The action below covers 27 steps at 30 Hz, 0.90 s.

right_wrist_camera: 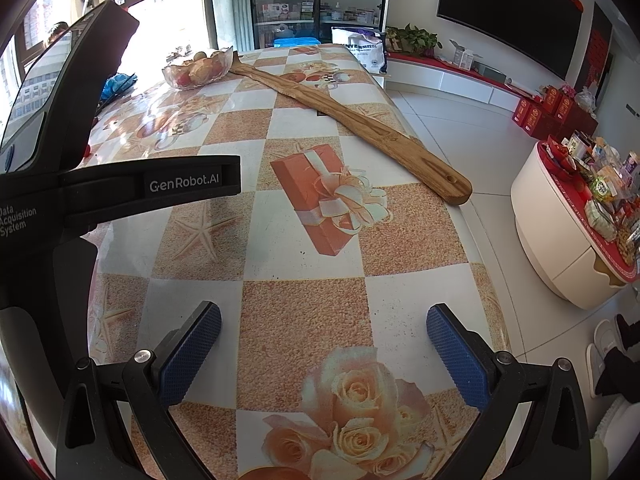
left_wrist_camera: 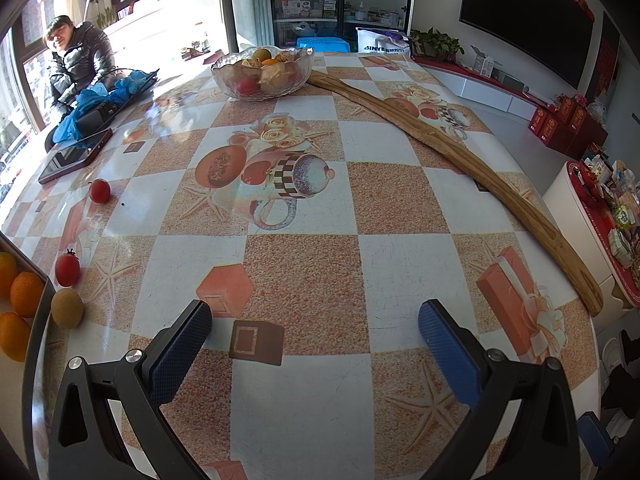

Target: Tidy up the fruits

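Along the table's left edge a tray [left_wrist_camera: 38, 316] of oranges [left_wrist_camera: 25, 294] meets a kiwi [left_wrist_camera: 67, 308], with two small red tomatoes [left_wrist_camera: 67, 270] just beyond, all well left of the left gripper [left_wrist_camera: 316, 334], whose jaws stand spread and empty over bare checkered tablecloth [left_wrist_camera: 304, 272]. Far ahead sits a glass fruit bowl [left_wrist_camera: 262, 74], a long wooden board [left_wrist_camera: 460, 152] running from it toward the right edge. The right gripper [right_wrist_camera: 324, 336] is likewise spread, empty, near the table's right edge above white floor tiles [right_wrist_camera: 460, 148].
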### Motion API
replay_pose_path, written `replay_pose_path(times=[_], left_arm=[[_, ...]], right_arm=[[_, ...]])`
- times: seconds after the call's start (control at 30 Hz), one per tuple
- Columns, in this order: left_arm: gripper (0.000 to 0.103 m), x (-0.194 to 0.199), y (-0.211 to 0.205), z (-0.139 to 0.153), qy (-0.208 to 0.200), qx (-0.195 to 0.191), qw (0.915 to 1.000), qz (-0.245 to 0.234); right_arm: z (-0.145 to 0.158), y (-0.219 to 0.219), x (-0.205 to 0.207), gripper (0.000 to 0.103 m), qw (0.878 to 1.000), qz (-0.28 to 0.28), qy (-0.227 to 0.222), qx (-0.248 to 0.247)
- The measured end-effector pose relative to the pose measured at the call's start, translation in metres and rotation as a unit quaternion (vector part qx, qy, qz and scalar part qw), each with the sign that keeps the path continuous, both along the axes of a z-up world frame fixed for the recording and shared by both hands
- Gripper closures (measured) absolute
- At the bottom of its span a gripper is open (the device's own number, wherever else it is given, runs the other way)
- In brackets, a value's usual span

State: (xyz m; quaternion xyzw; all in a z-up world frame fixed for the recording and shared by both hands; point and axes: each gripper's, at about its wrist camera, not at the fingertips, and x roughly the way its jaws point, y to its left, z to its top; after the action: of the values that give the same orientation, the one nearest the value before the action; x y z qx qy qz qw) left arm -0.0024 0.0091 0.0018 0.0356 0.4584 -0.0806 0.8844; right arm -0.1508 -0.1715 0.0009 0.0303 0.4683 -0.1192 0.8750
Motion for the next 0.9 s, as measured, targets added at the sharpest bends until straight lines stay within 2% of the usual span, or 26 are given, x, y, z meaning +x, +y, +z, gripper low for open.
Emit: replay_pose_path(times=[0.17, 0.9], left_arm=[[0.000, 0.000, 0.000, 0.000, 0.000, 0.000, 1.0000, 0.000], [0.000, 0.002, -0.005, -0.002, 0.000, 0.002, 1.0000, -0.001]], right_arm=[[0.000, 0.007, 0.001, 0.000, 1.000, -0.030, 0.005, 0.003], [-0.002, 0.014, 0.004, 0.000, 1.000, -0.016, 0.000, 0.006]])
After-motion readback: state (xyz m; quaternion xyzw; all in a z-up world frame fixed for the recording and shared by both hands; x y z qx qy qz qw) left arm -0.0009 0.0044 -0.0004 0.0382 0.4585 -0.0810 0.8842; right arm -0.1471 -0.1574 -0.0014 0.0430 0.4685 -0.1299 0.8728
